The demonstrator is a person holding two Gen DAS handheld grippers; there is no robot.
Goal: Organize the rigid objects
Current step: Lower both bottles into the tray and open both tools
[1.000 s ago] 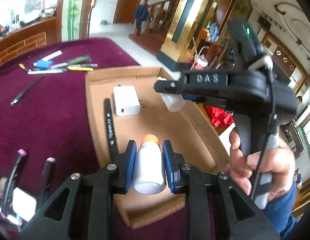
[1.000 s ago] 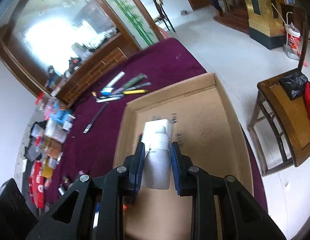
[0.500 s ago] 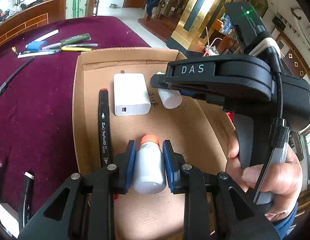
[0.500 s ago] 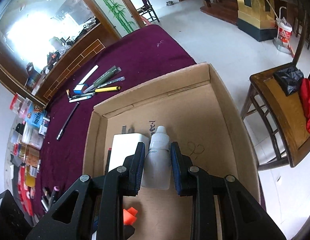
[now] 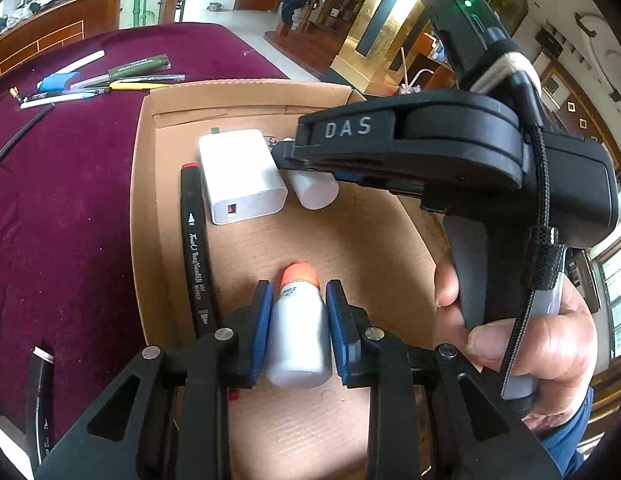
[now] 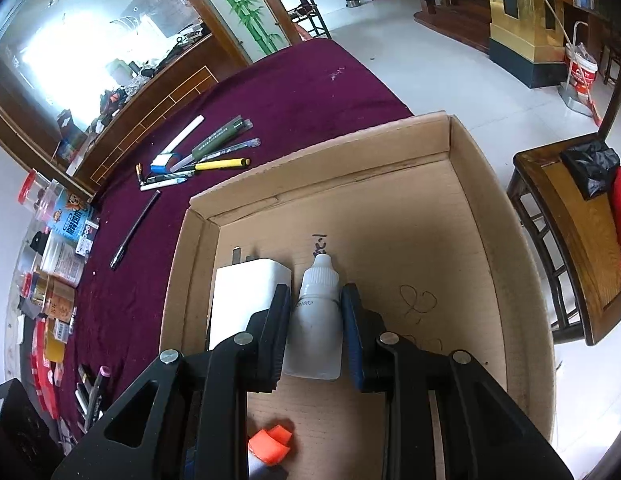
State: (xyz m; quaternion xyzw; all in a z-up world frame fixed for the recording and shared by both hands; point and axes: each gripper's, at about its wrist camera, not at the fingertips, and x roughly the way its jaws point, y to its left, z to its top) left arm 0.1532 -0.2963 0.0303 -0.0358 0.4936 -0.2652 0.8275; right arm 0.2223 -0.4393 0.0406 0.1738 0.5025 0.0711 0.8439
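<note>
- Holding an orange-capped bottle (image 5: 297, 336) clenched in my left gripper (image 5: 296, 332), low over the cardboard box (image 5: 150, 216), cap pointing away from me.
- My right gripper (image 6: 315, 330) grips a white dropper bottle (image 6: 316, 320), just beside the white charger (image 6: 246, 300); whether they touch I cannot tell.
- Each bottle's long axis runs along its gripper's fingers, parallel to the black marker (image 5: 196, 248) by the box's left wall.
- I judge the right hand nearer to setting down: open floor lies to its right.
</note>
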